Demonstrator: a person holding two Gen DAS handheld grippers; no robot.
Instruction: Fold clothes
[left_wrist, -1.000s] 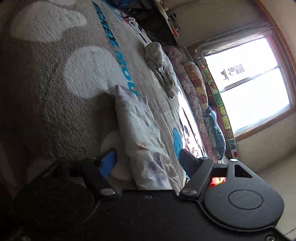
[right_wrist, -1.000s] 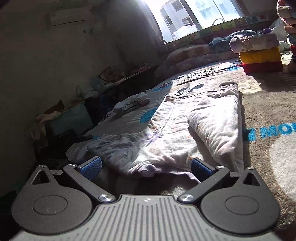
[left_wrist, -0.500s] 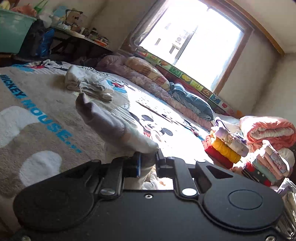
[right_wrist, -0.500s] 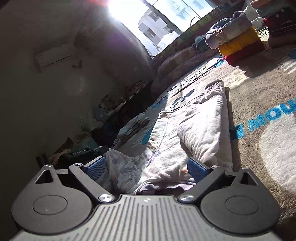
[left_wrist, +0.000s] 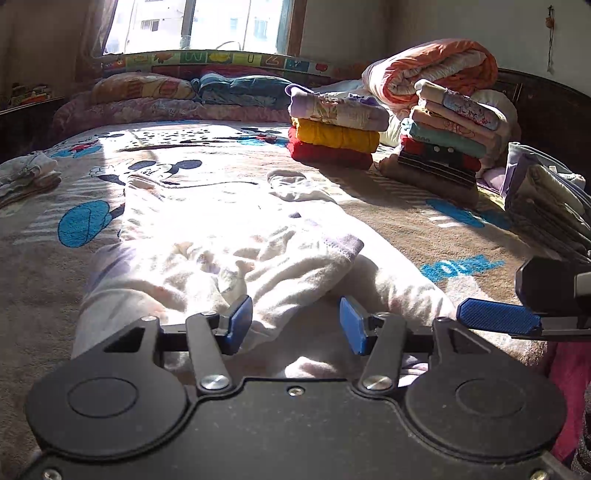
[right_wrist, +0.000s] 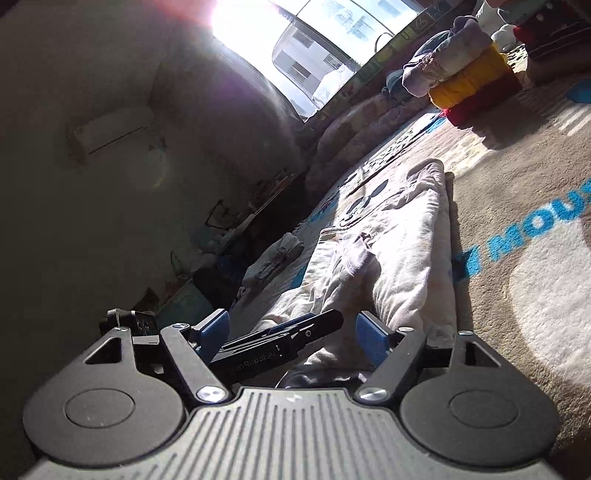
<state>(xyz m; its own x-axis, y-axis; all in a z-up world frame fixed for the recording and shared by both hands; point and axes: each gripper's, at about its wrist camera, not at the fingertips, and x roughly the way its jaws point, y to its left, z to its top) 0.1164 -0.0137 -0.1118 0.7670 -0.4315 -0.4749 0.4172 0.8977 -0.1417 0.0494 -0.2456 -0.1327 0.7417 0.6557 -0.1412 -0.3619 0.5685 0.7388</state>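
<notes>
A white printed garment (left_wrist: 221, 240) with purple trim lies spread on the Mickey Mouse blanket (left_wrist: 424, 225), one purple-edged part folded across its middle. My left gripper (left_wrist: 295, 325) hovers open just over the garment's near edge, with nothing between its blue pads. One blue finger (left_wrist: 498, 319) of the right gripper reaches in from the right. In the right wrist view the same garment (right_wrist: 399, 236) stretches away, and my right gripper (right_wrist: 291, 336) stands open at its near end. The left gripper's black finger (right_wrist: 280, 343) crosses between the right gripper's pads.
Two stacks of folded clothes (left_wrist: 332, 136) (left_wrist: 443, 144) and a rolled orange quilt (left_wrist: 432, 66) stand at the back right. More folded cloth (left_wrist: 546, 199) sits at the right edge. A crumpled small garment (left_wrist: 26, 173) lies far left. Pillows line the window side.
The left gripper held a part of the garment up in shut jaws half a second ago; now it is open and that part lies folded across the garment. The right gripper has tilted and stays open.
</notes>
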